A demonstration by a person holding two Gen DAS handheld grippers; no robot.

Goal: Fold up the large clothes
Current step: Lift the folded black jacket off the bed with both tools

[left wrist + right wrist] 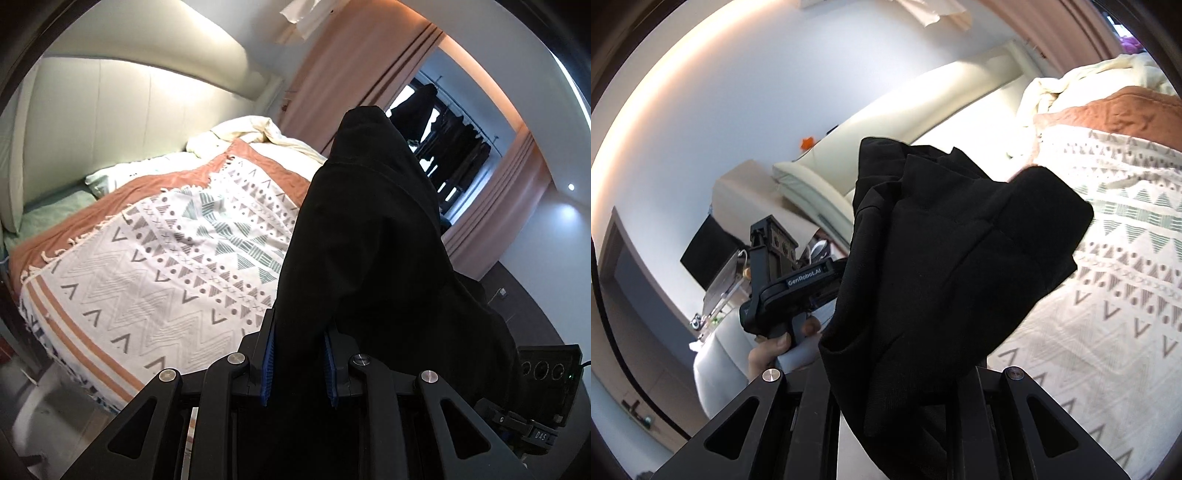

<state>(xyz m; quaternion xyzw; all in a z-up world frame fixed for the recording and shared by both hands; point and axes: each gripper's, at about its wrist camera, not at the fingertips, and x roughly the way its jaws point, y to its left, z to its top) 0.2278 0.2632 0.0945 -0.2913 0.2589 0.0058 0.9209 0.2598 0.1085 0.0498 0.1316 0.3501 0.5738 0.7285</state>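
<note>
A large black garment [369, 240] hangs in the air above the bed, bunched and draped over both grippers. My left gripper [298, 363] is shut on a thick fold of it, the blue pads [267, 369] pressing the cloth from both sides. In the right wrist view the same black garment [942, 258] covers the fingers of my right gripper [905, 402], which is shut on it; the pads themselves are hidden under the cloth. The left gripper's body and the hand [772, 349] that holds it show to the left of the cloth.
A bed with a patterned white, grey and terracotta blanket [166, 258] lies below and ahead, with a cream duvet [255, 134] and pillows by the padded headboard. Pink curtains [351, 74] frame a window with dark clothes on a rail. A dark screen [709, 247] stands on a side table.
</note>
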